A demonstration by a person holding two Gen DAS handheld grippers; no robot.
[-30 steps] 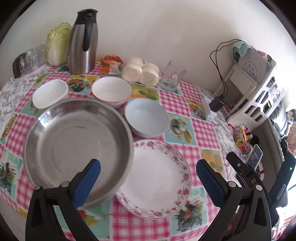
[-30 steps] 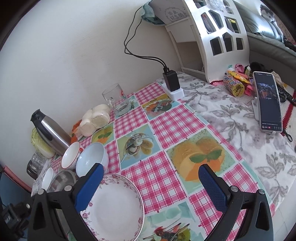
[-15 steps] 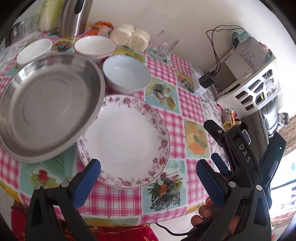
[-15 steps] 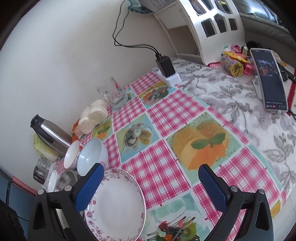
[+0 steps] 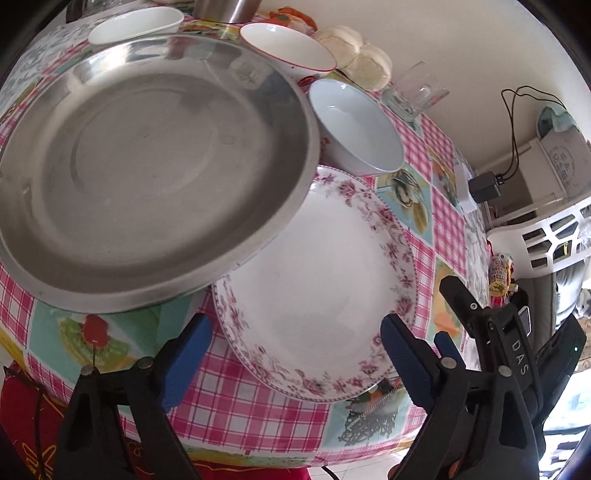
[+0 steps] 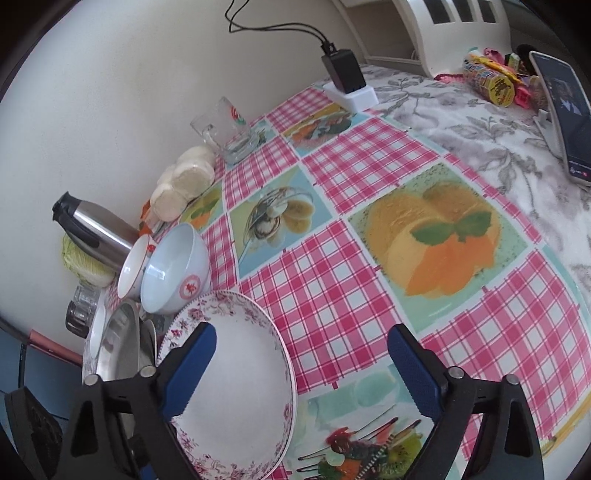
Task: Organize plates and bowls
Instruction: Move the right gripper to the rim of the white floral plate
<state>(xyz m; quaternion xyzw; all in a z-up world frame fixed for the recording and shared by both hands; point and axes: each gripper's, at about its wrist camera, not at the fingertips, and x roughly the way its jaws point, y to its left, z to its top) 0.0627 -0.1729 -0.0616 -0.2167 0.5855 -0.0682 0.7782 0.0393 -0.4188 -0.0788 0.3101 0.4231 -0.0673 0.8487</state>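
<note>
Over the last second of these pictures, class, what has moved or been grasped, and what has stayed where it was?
Only the grippers moved. The left gripper came down close over the floral plate, both jaws open, grasping nothing. The right gripper dropped nearer the same plate, open too. The steel pan, still overlapping the plate's rim, the light blue bowl and the red-rimmed bowl lie as before.

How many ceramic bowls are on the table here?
3. A pale blue ceramic bowl beside the flower-rimmed plate; a red-rimmed white bowl behind it; a small plain white bowl at the far edge. The steel basin could hide others.
</note>
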